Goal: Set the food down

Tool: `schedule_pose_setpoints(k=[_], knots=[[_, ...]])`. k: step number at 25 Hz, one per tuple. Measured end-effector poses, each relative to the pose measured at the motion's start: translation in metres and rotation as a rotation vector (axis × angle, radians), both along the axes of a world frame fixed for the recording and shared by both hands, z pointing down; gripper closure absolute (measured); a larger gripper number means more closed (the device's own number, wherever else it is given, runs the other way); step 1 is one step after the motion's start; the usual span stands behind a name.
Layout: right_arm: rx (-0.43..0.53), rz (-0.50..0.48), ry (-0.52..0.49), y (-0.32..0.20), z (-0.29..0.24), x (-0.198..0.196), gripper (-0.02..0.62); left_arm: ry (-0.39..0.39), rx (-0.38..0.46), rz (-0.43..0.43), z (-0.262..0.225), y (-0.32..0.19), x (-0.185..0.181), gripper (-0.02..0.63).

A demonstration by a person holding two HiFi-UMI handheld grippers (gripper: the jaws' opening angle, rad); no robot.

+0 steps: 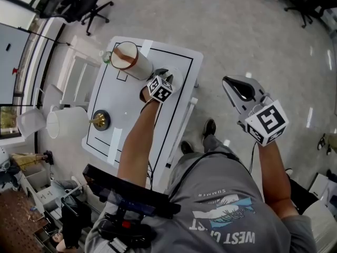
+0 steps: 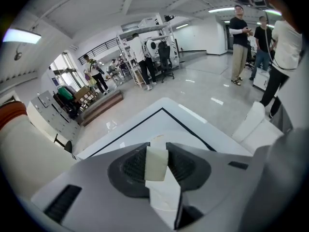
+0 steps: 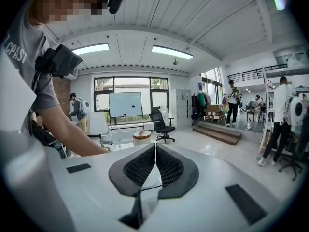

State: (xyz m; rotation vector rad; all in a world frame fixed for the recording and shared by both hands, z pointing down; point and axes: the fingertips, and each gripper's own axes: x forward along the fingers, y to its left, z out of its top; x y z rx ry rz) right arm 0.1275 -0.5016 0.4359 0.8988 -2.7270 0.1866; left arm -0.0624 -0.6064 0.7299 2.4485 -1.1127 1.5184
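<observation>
The pale food block was pinched in your left hand-held gripper, jaws half open, over the worktop. Next, I think: lower it onto the worktop, then let go. Your right hand-held gripper, beside the worktop, was closed and empty. Only the left gripper view showed the food.

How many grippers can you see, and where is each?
2. The left gripper is above the white table, fingers shut on a pale block. The right gripper is off the table's right side, above the floor, fingers shut on nothing.
</observation>
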Motion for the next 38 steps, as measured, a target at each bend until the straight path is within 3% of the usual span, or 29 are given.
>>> schedule_pose_setpoints(k=[10,20,25,33,38], knots=[[-0.017,-0.014,0.011,-0.004,0.008,-0.005,0.588,-0.235,0.026,0.107,0.029,0.002,-0.012,0.497],[-0.032,-0.02,0.03,-0.002,0.012,-0.013,0.588,-0.372,0.099,0.227,0.038,0.004,-0.016,0.497],[-0.034,-0.022,0.034,-0.001,0.011,-0.02,0.588,-0.367,0.115,0.243,0.038,0.009,-0.013,0.497],[-0.034,-0.034,0.037,0.006,0.008,-0.032,0.588,-0.289,0.091,0.25,0.04,0.022,-0.005,0.491],[-0.039,-0.032,0.038,0.012,0.008,-0.036,0.588,-0.215,0.063,0.235,0.036,0.029,0.004,0.429]])
